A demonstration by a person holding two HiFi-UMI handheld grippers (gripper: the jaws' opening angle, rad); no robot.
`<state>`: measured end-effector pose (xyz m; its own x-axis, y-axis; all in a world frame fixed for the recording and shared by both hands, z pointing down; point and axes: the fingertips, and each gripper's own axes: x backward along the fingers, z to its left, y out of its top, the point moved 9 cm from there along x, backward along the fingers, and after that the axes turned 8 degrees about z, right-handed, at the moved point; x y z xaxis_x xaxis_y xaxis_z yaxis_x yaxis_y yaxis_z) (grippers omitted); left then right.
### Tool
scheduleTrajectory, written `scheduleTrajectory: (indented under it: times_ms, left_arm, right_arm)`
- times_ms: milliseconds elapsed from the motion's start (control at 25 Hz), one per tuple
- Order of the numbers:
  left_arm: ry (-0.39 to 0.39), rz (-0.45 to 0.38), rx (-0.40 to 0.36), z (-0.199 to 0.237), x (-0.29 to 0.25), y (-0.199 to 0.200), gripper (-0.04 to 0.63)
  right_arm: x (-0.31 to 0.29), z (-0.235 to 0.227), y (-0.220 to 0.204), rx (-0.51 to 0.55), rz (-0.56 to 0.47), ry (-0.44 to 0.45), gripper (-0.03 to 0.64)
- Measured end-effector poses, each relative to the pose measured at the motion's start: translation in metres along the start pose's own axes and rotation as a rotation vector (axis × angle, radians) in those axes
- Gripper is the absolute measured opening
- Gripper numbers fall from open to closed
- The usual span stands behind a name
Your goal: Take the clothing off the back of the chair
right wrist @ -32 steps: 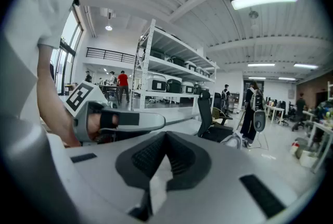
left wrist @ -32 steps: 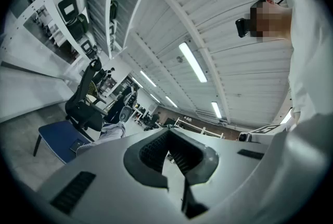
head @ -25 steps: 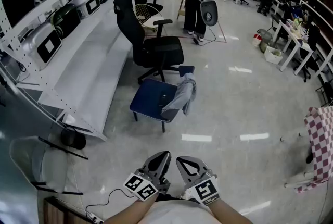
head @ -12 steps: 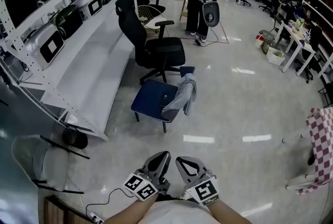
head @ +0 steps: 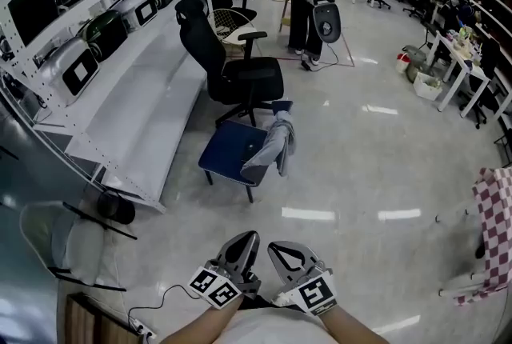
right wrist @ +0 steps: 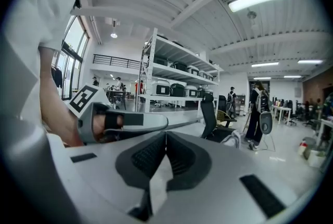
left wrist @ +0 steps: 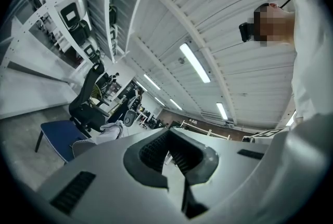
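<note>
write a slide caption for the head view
Grey garment draped on the blue chair ahead; left hand-held gripper and right hand-held gripper shut, empty.

Head view downward, all views share clothing (head: 272, 146)

Floor (head: 344, 174) glossy; clothing (head: 276, 142) soft grey cloth; chair seat (head: 228, 150) matt blue fabric; shelving (head: 144, 110) wht metal.

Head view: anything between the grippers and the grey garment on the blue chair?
Nothing: the head view shows only bare glossy floor, with a light reflection, between the left gripper, the right gripper and the grey garment on the blue chair.
</note>
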<state>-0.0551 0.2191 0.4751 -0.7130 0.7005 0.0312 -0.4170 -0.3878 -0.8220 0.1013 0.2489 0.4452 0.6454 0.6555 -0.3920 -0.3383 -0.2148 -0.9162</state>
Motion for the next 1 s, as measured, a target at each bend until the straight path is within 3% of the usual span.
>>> scheduleTrajectory:
  times_ms: [240,560,1000]
  left_arm:
    - [0.041,0.012,0.013,-0.015,-0.002,-0.025,0.008]
    - [0.052,0.011,-0.004,-0.020,-0.011,-0.022,0.008]
    - [0.022,0.028,0.027,0.026,-0.033,-0.005,0.008]
  right_arm:
    - [0.015,-0.007,-0.018,-0.010,0.000,0.038,0.015]
    - [0.020,-0.017,-0.018,-0.013,-0.022,0.041,0.015]
    - [-0.019,-0.034,-0.009,-0.031,0.014,0.003,0.015]
